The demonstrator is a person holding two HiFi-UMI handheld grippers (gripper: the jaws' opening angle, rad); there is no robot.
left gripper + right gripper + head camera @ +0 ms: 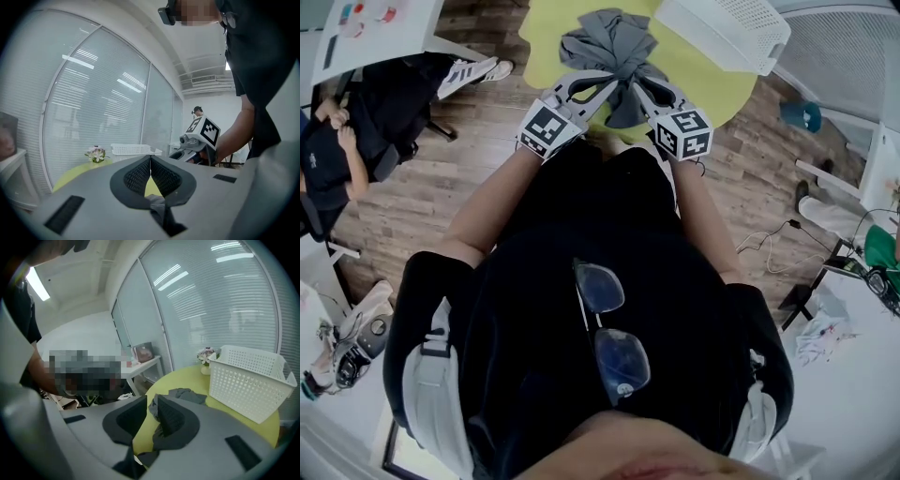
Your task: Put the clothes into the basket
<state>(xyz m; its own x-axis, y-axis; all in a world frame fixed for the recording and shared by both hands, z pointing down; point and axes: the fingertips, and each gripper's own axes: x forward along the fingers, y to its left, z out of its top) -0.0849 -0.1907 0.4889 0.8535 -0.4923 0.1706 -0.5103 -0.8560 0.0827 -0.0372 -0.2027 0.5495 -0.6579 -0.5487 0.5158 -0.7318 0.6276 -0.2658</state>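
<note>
A grey garment (609, 42) lies crumpled on the round yellow-green table (703, 89). The white perforated basket (727, 28) stands at the table's far right, beside the garment. My left gripper (605, 84) is at the garment's near edge; in the left gripper view its jaws (151, 159) meet, pinching a fold of grey cloth (159, 206) that hangs below them. My right gripper (639, 86) is close beside it. In the right gripper view it (152, 401) stands slightly apart, with a fold of the garment (185, 394) between the jaws and against one pad, and the basket (248, 380) to the right.
A small pot of flowers (206, 355) stands on the table by the basket. A person in dark clothes (337, 131) sits at the left near a white desk (380, 23). Wooden floor surrounds the table; cables and clutter (825, 281) lie at the right.
</note>
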